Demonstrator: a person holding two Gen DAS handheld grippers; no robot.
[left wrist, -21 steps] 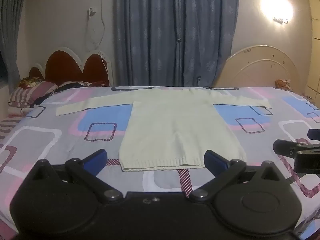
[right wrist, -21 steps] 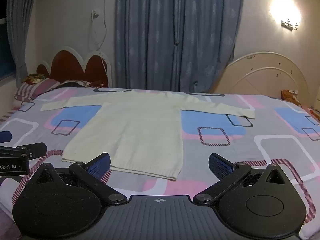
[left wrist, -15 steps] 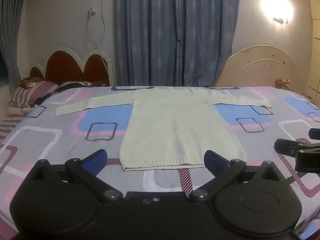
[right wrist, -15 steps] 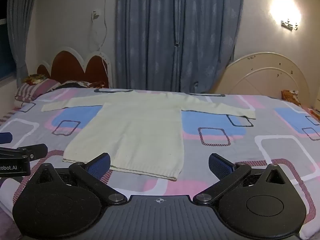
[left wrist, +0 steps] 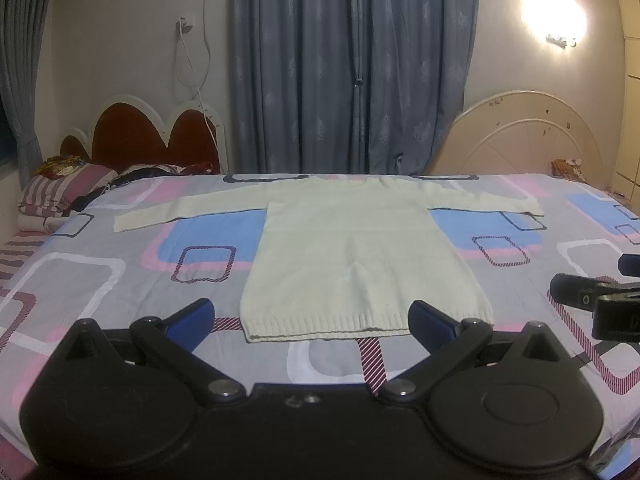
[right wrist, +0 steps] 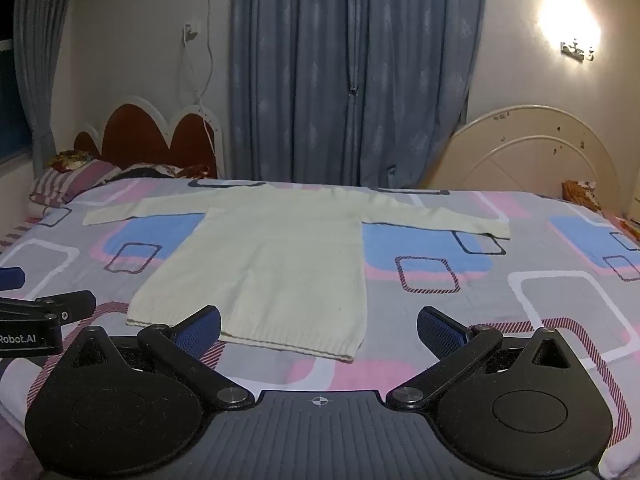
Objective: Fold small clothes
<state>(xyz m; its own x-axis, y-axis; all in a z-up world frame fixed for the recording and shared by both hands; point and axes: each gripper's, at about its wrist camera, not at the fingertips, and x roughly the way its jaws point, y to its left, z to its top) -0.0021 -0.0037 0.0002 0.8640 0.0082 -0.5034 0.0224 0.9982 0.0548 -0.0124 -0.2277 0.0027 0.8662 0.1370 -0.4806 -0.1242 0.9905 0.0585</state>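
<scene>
A pale cream long-sleeved sweater lies flat on the bed with both sleeves spread out and its ribbed hem toward me. It also shows in the right wrist view. My left gripper is open and empty, just in front of the hem. My right gripper is open and empty, near the hem's right corner. Each gripper shows at the edge of the other's view: the right one, the left one.
The bed has a patterned sheet in grey, pink and blue. Pillows lie at the far left by a red headboard. A cream footboard stands at the far right. Blue curtains hang behind.
Both grippers have drifted very slightly; the sweater has not moved and nothing was grasped.
</scene>
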